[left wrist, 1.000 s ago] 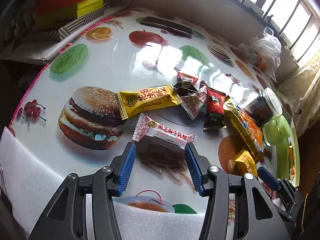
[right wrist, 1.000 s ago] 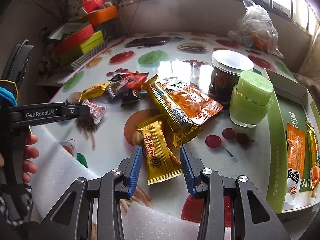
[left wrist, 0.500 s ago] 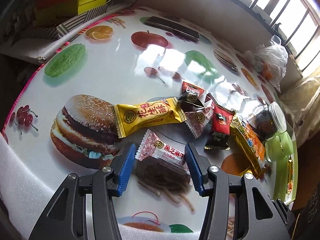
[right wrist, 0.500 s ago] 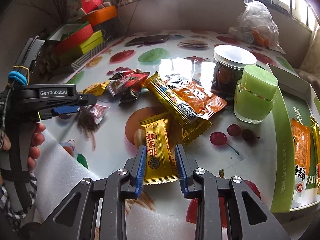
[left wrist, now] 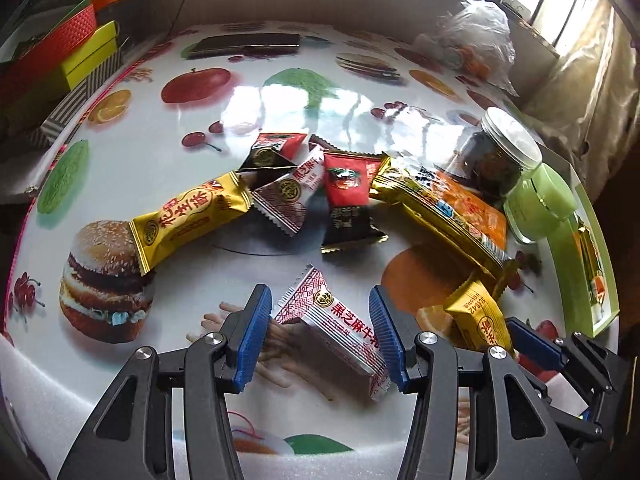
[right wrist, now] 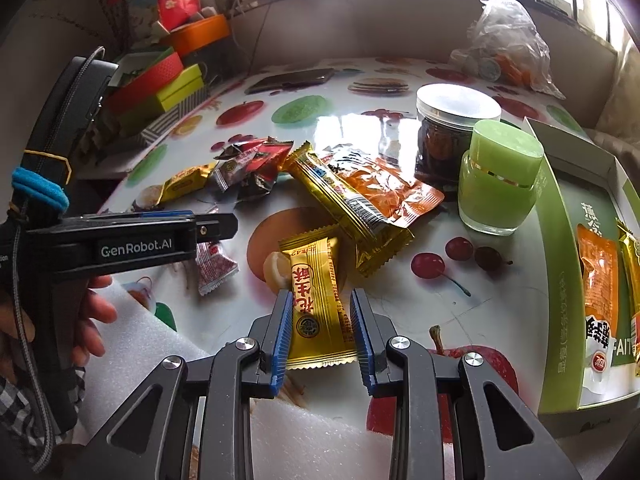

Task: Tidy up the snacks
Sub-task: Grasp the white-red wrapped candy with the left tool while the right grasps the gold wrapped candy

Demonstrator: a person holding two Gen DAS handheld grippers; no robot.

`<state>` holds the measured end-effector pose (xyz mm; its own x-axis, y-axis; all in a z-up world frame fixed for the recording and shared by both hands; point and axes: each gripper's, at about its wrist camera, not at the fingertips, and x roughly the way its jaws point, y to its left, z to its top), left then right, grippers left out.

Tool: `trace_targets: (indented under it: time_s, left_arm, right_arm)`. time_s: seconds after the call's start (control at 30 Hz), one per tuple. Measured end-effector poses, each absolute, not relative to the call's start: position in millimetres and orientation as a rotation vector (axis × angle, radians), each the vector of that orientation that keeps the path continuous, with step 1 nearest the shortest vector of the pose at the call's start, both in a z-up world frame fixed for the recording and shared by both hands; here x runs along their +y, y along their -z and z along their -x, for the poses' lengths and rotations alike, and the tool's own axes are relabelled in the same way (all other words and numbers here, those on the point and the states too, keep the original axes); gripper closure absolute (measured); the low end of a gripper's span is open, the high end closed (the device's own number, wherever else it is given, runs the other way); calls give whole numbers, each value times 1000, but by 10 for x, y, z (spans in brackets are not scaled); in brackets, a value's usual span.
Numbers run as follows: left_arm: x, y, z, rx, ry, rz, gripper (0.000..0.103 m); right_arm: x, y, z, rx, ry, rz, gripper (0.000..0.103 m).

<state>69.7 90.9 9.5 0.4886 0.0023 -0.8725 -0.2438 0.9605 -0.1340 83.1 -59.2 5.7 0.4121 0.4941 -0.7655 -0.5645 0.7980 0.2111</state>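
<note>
A white-and-red sesame candy lies on the fruit-print table between the fingers of my left gripper. That gripper is open, and its pads do not squeeze the wrapper. My right gripper is shut on a small yellow candy packet, with both blue pads against its sides. In the left wrist view this packet shows at the lower right. Behind lie a long yellow packet, a red-and-black packet, a gold bar and an orange pouch. A green box on the right holds orange packets.
A brown-filled clear jar and a green jar stand beside the green box. A dark phone, stacked coloured boxes and a plastic bag sit at the back. White foam covers the near edge.
My left gripper has slid over the white-and-red candy and rolled, so the candy now lies between its fingers. My right gripper's jaws have closed onto the yellow packet.
</note>
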Motion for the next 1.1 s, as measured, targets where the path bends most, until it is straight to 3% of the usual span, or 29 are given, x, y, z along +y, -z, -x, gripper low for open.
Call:
trace_targets:
  time_s: [0.9,1.03,1.1]
  left_arm:
    - [755,-40,-509,1091,-276,189,51]
    - [743,-54,-498,1080,-268,180,73]
    - [749,-57,-497,1077,-262,186,74]
  right_arm:
    - [-691,-76,-808,926,-660,44,75]
    - [-708,-89,-795,924,-657,48,75]
    - [-713,-101,-786,921,-654,51,75]
